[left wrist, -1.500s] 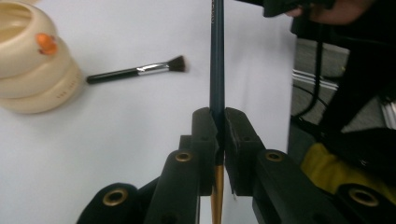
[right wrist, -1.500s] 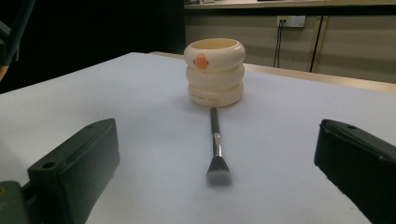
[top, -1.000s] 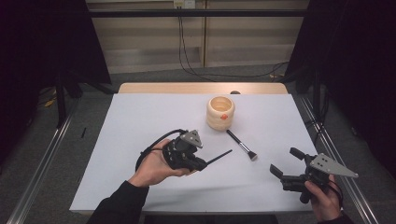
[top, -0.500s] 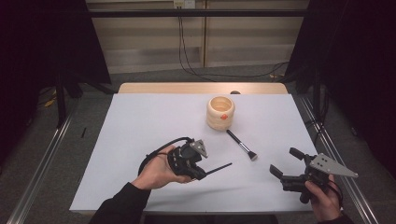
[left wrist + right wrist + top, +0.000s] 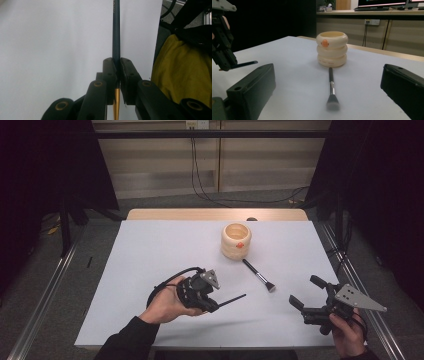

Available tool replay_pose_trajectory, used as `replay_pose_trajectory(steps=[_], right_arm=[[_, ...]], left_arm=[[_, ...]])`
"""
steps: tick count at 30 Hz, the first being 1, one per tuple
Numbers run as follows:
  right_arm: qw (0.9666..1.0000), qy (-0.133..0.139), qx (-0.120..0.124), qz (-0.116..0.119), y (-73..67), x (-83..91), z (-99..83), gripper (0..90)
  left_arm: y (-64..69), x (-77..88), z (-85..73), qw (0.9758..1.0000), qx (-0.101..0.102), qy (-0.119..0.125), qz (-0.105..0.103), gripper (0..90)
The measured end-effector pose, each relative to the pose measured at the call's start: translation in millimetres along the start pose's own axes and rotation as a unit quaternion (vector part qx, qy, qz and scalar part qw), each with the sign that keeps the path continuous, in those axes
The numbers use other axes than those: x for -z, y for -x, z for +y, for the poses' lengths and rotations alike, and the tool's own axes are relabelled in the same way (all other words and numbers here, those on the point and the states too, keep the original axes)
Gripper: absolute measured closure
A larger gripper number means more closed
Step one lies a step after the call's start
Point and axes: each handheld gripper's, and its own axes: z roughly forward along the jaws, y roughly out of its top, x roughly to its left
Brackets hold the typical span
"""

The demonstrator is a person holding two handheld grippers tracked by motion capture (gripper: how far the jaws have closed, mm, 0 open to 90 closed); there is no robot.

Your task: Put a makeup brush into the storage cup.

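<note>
Pencil (image 5: 231, 299), thin and dark, sits clamped in my left gripper (image 5: 216, 306), low and left of centre in the high view, its free end pointing right above the white table (image 5: 150, 250). In the left gripper view my two black jaws are pressed onto the dark shaft (image 5: 116, 32), which runs straight up the frame, with a gold section showing below the pads. My right gripper (image 5: 305, 296) rests at the lower right of the high view with its jaws spread wide and nothing between them. Through that gap, in the right gripper view, a makeup brush (image 5: 331, 86) lies on the table with its bristles toward the camera, its handle end close to the cream ringed cup (image 5: 332, 49) at the frame's centre.
</note>
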Motion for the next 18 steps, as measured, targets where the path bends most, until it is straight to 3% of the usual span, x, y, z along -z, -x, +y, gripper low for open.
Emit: replay_pose_trajectory(steps=[6,8,10,14,15,18], right_arm=[[0.9995,0.028,0.008,-0.009,-1.0,-4.5,12.4,0.0],[0.9996,0.027,0.008,0.003,-0.8,-6.2,16.4,0.0],[0.9995,0.03,0.011,0.005,-0.8,-8.3,19.3,0.0],[0.9992,0.035,0.015,0.014,0.1,-14.4,24.1,0.0],[0.9992,0.034,0.015,0.016,0.7,-16.1,26.2,0.6],[0.9994,0.031,0.008,0.017,1.7,-22.7,35.9,5.5]], left_arm=[[0.0,-1.0,-0.1,1.0,0.001,-0.003,0.0,83.4],[0.6,-1.5,-0.5,0.9999,0.01,0.003,0.003,83.4],[-0.7,-1.8,-0.6,1.0,0.0,-0.001,-0.001,83.4],[0.4,-4.0,-0.4,1.0,0.004,0.003,-0.004,83.4],[0.3,-4.2,0.1,1.0,-0.003,-0.003,-0.003,83.4],[1.7,-4.7,0.6,1.0,0.003,0.002,-0.006,83.3]])
